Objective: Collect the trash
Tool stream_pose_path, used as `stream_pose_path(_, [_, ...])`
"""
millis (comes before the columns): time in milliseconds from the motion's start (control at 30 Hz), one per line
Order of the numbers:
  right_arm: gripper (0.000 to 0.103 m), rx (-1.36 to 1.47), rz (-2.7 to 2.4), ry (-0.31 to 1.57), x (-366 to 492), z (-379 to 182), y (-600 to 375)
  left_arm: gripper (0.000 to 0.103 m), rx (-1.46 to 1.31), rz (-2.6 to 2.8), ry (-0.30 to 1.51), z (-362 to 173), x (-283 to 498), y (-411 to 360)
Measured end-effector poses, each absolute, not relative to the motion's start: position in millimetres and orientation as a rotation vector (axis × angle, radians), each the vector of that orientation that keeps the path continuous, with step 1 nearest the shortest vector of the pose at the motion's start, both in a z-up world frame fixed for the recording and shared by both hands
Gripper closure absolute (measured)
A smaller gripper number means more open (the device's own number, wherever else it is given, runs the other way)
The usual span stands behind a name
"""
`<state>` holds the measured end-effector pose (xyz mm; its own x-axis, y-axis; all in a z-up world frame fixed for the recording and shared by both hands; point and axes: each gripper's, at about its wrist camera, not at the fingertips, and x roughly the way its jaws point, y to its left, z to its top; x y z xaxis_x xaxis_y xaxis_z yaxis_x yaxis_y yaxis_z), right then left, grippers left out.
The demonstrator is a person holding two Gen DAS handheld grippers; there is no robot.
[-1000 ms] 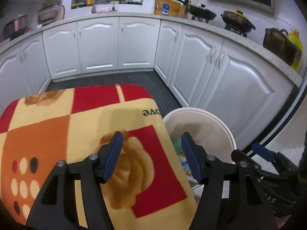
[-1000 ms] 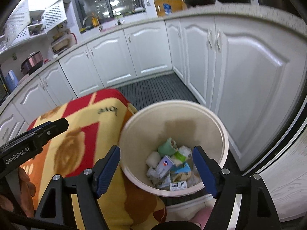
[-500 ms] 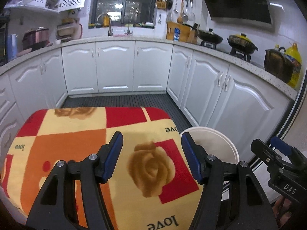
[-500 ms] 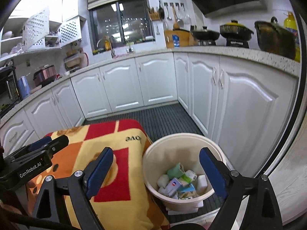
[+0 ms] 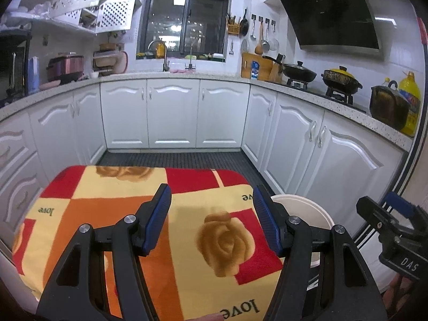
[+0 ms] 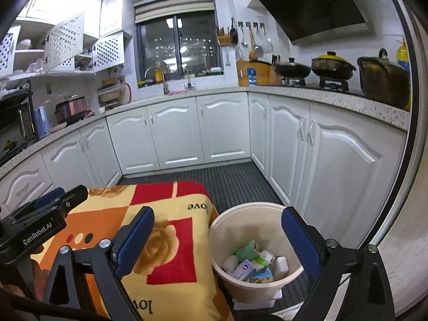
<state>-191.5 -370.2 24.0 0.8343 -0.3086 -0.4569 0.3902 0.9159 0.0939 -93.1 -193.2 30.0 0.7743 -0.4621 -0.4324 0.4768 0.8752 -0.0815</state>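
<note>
A cream round bin point(image 6: 227, 224) stands on the dark floor beside a table; in it lie several bits of trash point(image 6: 254, 263): cartons, white wads, a green wrapper. My right gripper point(image 6: 218, 240) hovers above and before the bin, its jaws opening wide, nothing between them. My left gripper point(image 5: 210, 219) hangs over the table's blanket point(image 5: 107, 214), open and empty. The bin's rim point(image 5: 315, 208) peeks past the left gripper's right finger. Each view shows the other gripper at its edge.
The table wears a red, orange and yellow blanket point(image 6: 171, 203) with roses and "love" print. White cabinets point(image 6: 334, 165) curve around the dark ribbed floor mat point(image 6: 230, 176). Pots point(image 5: 339, 80) and a yellow oil jug point(image 5: 409, 101) sit on the counter at right.
Both grippers rose and tilted up, so the bin and table sank in view and more kitchen shows. The right jaws spread wider; the left jaws kept their gap.
</note>
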Motion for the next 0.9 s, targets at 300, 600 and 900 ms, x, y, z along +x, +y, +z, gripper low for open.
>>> stream_pose_path(300, [0.007,0.176,-0.370,0.449,-189.7,23.8,-367.1,0.041,0.038,-0.502,0.442,29.6,-94.8,-192.9])
stream_pose_path(600, [0.007,0.179,-0.380,0.445,-187.7,21.4,-364.4,0.041,0.048,-0.481,0.426,27.7,-97.1,-192.6])
stream_pose_path(900, [0.006,0.173,-0.375,0.448,-187.4,21.3,-364.2,0.041,0.047,-0.478,0.422,27.8,-97.1,-192.8])
